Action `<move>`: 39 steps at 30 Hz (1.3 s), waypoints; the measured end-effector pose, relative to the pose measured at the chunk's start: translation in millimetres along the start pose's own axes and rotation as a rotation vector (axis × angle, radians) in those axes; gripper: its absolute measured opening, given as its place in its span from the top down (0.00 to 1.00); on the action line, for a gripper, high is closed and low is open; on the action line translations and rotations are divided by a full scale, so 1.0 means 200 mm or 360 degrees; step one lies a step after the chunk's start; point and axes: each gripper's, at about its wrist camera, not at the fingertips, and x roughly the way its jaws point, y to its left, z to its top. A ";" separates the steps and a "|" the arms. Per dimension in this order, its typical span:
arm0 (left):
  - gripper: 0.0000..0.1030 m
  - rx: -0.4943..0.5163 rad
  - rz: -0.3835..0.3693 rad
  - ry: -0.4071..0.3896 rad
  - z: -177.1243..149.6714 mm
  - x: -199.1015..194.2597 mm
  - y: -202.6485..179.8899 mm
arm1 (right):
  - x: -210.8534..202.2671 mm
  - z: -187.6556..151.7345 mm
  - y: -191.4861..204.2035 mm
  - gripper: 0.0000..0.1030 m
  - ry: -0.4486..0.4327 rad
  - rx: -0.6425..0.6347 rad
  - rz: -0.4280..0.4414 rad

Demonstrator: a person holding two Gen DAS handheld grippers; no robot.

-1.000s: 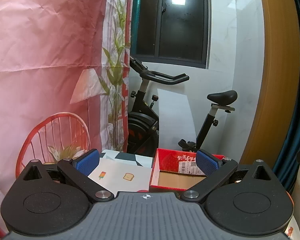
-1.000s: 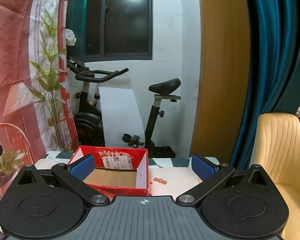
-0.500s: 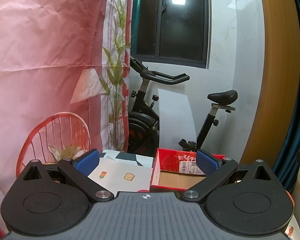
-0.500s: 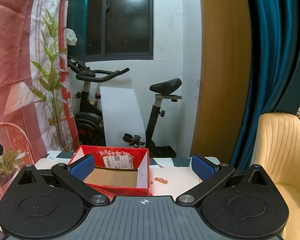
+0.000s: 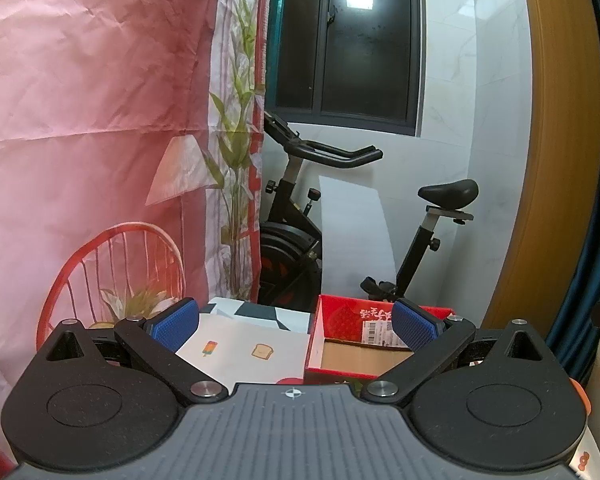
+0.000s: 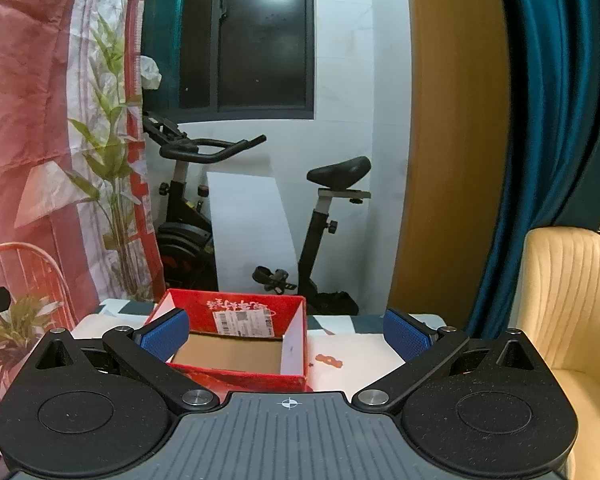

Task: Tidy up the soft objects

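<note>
Box: red cardboard box [image 6: 236, 340], rectangular, open-topped, brown floor, ahead betw. right fingers.
L gripper [image 5: 295, 326]: spread wide, nothing held.
R gripper [image 6: 286, 334]: spread wide, nothing held.
Pads: blue, ribbed pads [image 6: 165, 335].

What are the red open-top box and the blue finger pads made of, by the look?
Red open-top box: likely cardboard, with a plain brown floor, printed red walls with a slight sheen and a stuck-on shipping label. Blue finger pads: probably rubber or soft plastic, matte, with a fine dotted grip texture; same on the left gripper. Both the left and the right gripper stand open, holding nothing.
</note>
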 end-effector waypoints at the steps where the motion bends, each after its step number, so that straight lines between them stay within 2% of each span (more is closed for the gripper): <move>1: 0.00 -0.0002 0.0001 -0.0002 0.00 0.00 0.00 | 0.00 0.00 0.00 0.00 -0.0003 -0.0002 0.0002; 8: 0.00 0.0015 -0.0002 -0.0008 -0.02 0.01 0.01 | 0.01 -0.02 0.02 0.00 -0.0004 0.0009 0.0014; 14: 0.00 0.0014 0.0002 0.0011 -0.02 0.03 0.01 | 0.05 -0.03 -0.03 0.00 -0.0037 0.0108 0.0136; 17: 0.00 -0.0020 0.0016 0.0076 -0.05 0.11 0.03 | 0.08 -0.07 -0.09 0.00 -0.0145 0.0157 0.0242; 20: 0.00 -0.0048 0.0059 0.0173 -0.10 0.21 0.05 | 0.15 -0.13 -0.13 0.00 -0.0136 0.0186 0.0235; 23: 0.00 -0.0040 0.0127 0.0196 -0.18 0.30 0.08 | 0.26 -0.21 -0.16 0.00 -0.0092 0.0226 0.0233; 25: 0.00 -0.0037 0.0154 0.0254 -0.25 0.37 0.08 | 0.35 -0.27 -0.16 0.00 -0.0045 0.0236 0.0195; 28: 0.00 0.0010 0.0116 0.0379 -0.36 0.48 0.09 | 0.48 -0.39 -0.11 0.00 0.0056 0.0196 0.0182; 31: 0.00 0.0076 0.0097 0.0437 -0.47 0.54 0.09 | 0.58 -0.53 -0.07 0.00 0.0162 0.0151 0.0203; 35: 0.00 0.0035 0.0034 0.0463 -0.62 0.57 0.13 | 0.66 -0.69 0.01 0.00 0.0274 0.0062 0.0266; 39: 0.00 -0.0039 -0.0034 0.0413 -0.75 0.57 0.16 | 0.69 -0.79 0.06 0.00 0.0327 0.0054 0.0314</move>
